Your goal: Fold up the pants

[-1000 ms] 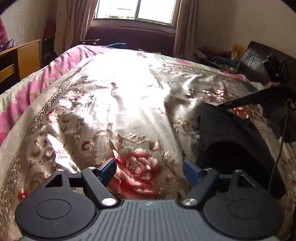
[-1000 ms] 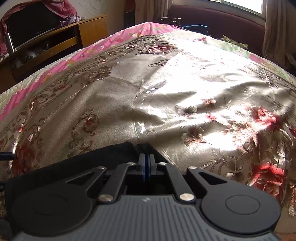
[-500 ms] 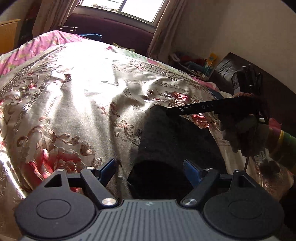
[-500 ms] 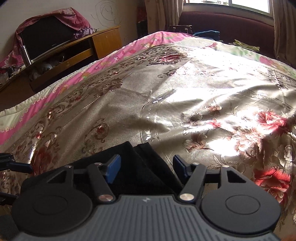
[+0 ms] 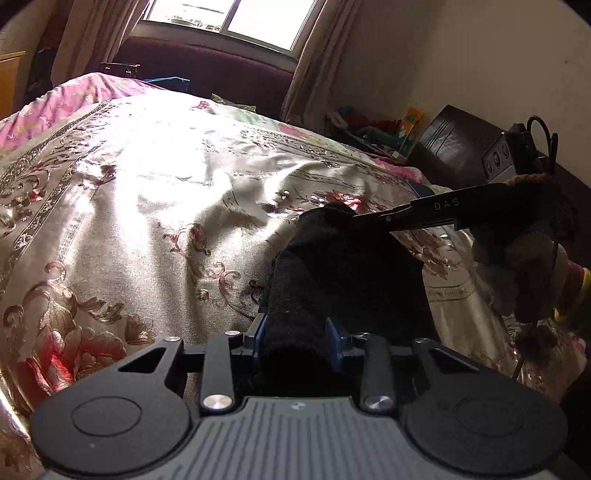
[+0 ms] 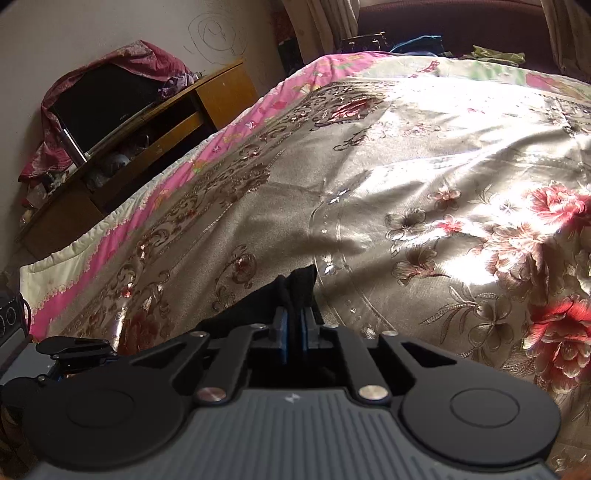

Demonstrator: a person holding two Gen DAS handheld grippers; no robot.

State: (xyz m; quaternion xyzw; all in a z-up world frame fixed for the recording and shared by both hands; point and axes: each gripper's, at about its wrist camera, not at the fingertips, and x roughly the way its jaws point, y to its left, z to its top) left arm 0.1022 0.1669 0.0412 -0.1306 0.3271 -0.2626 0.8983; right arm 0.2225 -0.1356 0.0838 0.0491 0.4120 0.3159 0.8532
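Observation:
Black pants point(image 5: 343, 266) lie in a folded bundle on the floral bedspread point(image 5: 147, 206). My left gripper point(image 5: 295, 336) has its blue pads closed around the near end of the bundle. My right gripper point(image 6: 294, 325) is shut on the far edge of the pants point(image 6: 295, 284). In the left wrist view the right gripper point(image 5: 373, 218) reaches in from the right, held by a gloved hand point(image 5: 524, 266), pinching the far end of the pants.
A wooden TV stand point(image 6: 155, 122) with a cloth-draped television stands left of the bed. A dark headboard point(image 5: 461, 144) and cluttered shelf are on the right. A window and curtains point(image 5: 229, 22) are beyond the bed's far end.
Both grippers were open half a second ago and have closed on the pants. The left gripper moved right onto the bundle's near end.

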